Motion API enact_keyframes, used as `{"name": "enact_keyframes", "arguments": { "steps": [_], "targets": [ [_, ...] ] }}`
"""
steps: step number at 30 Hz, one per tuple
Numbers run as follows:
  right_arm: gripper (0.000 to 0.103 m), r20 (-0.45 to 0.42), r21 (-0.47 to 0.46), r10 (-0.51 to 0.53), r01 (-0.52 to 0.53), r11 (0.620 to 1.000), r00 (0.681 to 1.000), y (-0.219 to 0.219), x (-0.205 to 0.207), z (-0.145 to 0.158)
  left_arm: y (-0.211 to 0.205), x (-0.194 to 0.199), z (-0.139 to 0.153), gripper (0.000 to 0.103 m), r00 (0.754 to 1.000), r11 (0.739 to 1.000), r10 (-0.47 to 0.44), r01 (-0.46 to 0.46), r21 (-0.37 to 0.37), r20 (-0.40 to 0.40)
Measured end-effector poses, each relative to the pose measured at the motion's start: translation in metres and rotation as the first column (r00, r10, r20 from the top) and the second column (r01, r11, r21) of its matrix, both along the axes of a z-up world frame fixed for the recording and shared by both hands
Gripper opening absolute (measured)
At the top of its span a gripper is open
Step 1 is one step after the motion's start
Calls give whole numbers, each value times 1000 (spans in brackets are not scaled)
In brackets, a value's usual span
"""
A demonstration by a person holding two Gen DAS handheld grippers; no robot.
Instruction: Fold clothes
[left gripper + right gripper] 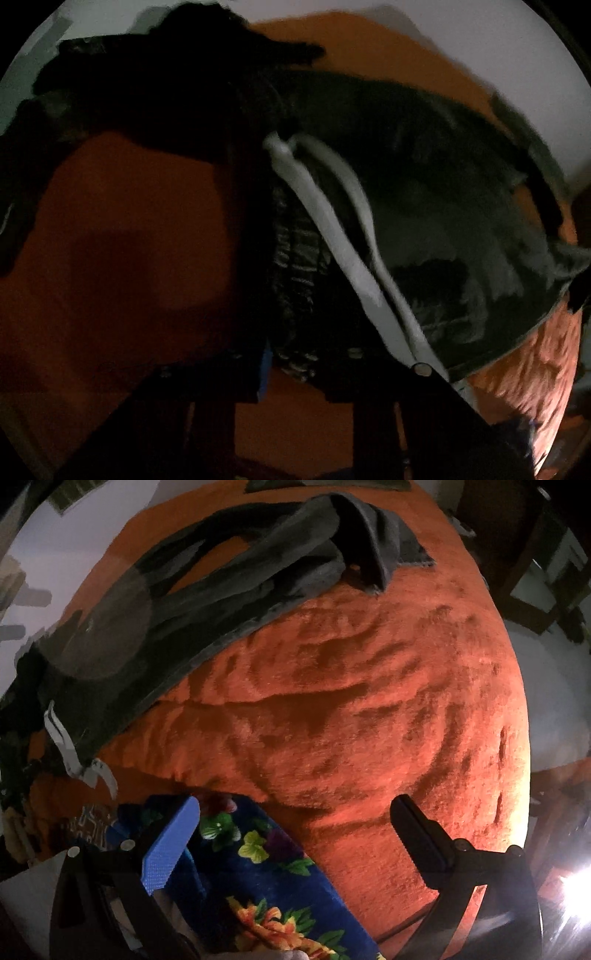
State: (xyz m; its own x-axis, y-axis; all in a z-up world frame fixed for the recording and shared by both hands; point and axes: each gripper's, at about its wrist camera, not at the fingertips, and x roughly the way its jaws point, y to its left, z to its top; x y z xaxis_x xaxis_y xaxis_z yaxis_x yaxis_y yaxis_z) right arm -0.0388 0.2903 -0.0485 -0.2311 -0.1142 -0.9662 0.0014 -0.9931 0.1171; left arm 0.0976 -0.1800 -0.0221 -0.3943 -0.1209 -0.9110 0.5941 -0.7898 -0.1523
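The dark grey drawstring trousers (236,572) lie crumpled across the far part of the orange fleece blanket (369,701). The left tongs (295,373) are clamped on their ribbed waistband (295,258), beside the white drawstring (351,258). The right tongs (291,834) stand apart, empty, over a blue floral cloth (258,867).

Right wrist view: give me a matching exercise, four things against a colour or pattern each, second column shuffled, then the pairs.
Things:
1. blanket
2. garment
3. drawstring
4. cloth

Colours:
A. white
B. blue with flowers
C. orange
D. dark grey-green

Pairs: 1-C, 2-D, 3-A, 4-B
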Motion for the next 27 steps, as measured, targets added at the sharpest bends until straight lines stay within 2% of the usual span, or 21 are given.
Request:
{"name": "enact_keyframes", "arguments": {
  "steps": [5, 9, 11, 12, 15, 19, 21, 26, 27],
  "targets": [
    [103, -22, -1, 14, -14, 1000, 1000, -6, -2, 6, -30, 31, 16, 17, 989, 982, 140, -134, 130, -41],
    [103, -24, -3, 34, -34, 999, 999, -5, 1, 3, -46, 48, 18, 17, 974, 962, 221, -211, 172, -43],
    [103, -26, -16, 27, -27, 999, 999, -1, 2, 3, -62, 54, 19, 17, 965, 945, 258, -241, 222, -49],
    [103, -27, -24, 20, -21, 999, 999, 1, 3, 2, -68, 55, 19, 17, 962, 939, 268, -250, 236, -47],
    [103, -35, -41, -4, 3, 999, 999, 12, 3, 1, -73, 50, 12, 17, 964, 942, 266, -255, 218, -26],
    [103, -30, -61, -34, 32, 998, 999, 22, 4, -2, -66, 46, -5, 20, 969, 941, 245, -246, 233, 37],
    [103, -26, -75, -44, 42, 996, 999, 26, 5, -4, -66, 48, -4, 27, 963, 926, 264, -270, 266, 56],
    [103, -30, -88, -44, 42, 995, 999, 27, 6, -3, -74, 76, 23, 29, 927, 864, 371, -366, 347, 56],
    [103, -32, -93, -43, 39, 995, 999, 26, 6, -3, -74, 77, 32, 29, 925, 863, 377, -369, 345, 46]
  ]
}}
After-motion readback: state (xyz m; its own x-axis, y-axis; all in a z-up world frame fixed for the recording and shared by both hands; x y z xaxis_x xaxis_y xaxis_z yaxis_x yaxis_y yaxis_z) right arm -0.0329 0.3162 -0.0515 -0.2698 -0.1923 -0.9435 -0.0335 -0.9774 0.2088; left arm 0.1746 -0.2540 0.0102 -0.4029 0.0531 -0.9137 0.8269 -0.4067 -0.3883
